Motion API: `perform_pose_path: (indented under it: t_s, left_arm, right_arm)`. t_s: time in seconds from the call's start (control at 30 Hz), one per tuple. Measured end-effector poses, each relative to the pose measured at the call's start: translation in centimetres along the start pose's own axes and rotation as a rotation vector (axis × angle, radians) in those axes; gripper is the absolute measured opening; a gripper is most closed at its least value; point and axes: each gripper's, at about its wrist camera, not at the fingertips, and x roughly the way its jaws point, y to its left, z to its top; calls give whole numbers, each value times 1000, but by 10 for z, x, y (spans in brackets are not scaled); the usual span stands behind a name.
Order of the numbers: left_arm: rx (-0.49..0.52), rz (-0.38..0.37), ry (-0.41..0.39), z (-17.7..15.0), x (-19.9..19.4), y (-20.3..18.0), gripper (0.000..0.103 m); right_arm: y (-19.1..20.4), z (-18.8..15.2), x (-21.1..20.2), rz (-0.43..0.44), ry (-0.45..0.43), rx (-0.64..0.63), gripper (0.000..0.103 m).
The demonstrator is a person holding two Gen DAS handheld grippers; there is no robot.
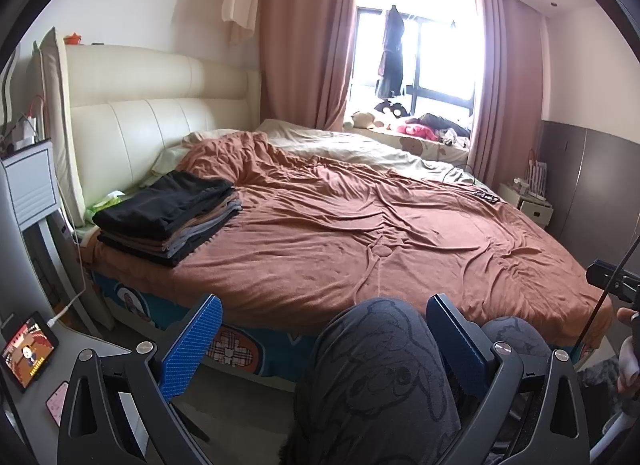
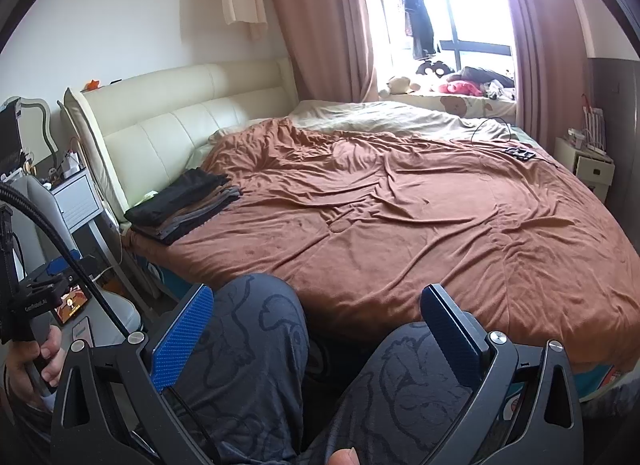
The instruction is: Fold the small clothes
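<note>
A stack of folded dark and brown clothes (image 1: pixel 168 217) lies on the bed's near left corner, beside the headboard, and shows in the right wrist view as the same folded stack (image 2: pixel 182 205). My left gripper (image 1: pixel 324 317) is open, held above the person's knees in grey patterned trousers (image 1: pixel 376 377), well short of the bed. My right gripper (image 2: pixel 316 305) is open too, over the same knees (image 2: pixel 248 353), with nothing between its fingers. Both grippers are far from the stack.
A rumpled brown blanket (image 1: pixel 380 225) covers the wide bed, with a cream headboard (image 1: pixel 152 121) at the left. A bedside unit (image 1: pixel 32 185) and a lit tablet (image 1: pixel 28 353) stand at the left. A small cabinet (image 1: pixel 528 201) stands at the far right, with plush toys on the window ledge (image 1: pixel 400 117).
</note>
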Motion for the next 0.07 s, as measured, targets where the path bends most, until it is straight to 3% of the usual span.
perform_pose_path:
  t_s: [0.07]
  left_arm:
    - [2,2,1,1,0,-1,103]
  right_arm:
    - [-1,0,-1,-1,-2,6,103]
